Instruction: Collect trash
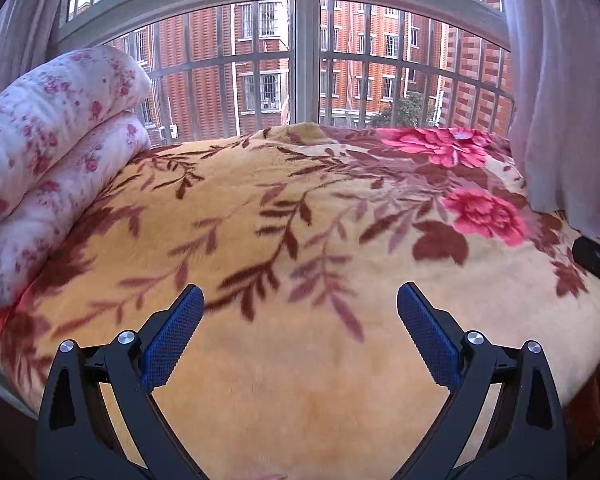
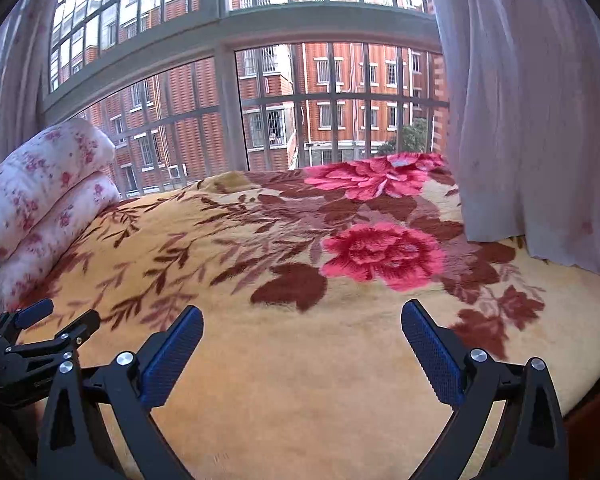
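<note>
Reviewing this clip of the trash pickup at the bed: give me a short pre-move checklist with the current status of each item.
1. Left gripper open, nothing between the pads: ok.
2. Right gripper open, nothing between the pads: ok.
3. Trash item in sight on the blanket: not ok, none visible in either view.
4. Trash container in sight: not ok, none in either frame.
5. Grippers apart from each other: ok, each shows only at the edge of the other's view.
6. Folded quilt and curtain out of the grippers' way: ok.

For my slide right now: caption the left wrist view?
Open left gripper holding nothing above floral blanket, folded quilt at left.
</note>
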Available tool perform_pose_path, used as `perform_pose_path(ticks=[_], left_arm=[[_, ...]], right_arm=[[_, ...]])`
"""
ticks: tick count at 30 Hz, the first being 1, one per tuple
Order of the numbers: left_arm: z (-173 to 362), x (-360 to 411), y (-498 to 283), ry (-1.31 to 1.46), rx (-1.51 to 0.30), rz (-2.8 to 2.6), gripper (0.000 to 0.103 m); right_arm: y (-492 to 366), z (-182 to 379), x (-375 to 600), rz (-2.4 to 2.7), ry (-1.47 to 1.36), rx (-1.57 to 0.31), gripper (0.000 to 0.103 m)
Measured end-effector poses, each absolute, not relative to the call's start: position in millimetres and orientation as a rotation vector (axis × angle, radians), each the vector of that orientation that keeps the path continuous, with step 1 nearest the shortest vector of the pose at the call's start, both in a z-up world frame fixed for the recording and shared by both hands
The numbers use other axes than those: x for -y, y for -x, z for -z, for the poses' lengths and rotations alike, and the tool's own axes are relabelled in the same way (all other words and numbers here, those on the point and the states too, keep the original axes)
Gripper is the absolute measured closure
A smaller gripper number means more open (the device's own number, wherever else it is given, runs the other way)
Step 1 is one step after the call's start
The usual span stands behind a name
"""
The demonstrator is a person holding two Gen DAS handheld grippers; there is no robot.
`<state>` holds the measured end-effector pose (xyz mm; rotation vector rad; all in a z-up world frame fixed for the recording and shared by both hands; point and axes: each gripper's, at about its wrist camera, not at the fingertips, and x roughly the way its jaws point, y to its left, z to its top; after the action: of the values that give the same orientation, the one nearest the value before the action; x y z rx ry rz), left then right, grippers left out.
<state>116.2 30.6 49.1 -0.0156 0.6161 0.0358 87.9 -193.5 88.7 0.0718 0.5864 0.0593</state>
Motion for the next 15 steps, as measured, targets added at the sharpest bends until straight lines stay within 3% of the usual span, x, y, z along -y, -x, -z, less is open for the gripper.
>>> perform_pose_path(ticks=[15], left_arm=[[-30.9, -33.0, -161.5, 0.012, -0.674, -0.046, 0.008]], right_arm=[[-128.9, -65.4, 177.4, -0.05, -0.055, -0.63, 0.005]])
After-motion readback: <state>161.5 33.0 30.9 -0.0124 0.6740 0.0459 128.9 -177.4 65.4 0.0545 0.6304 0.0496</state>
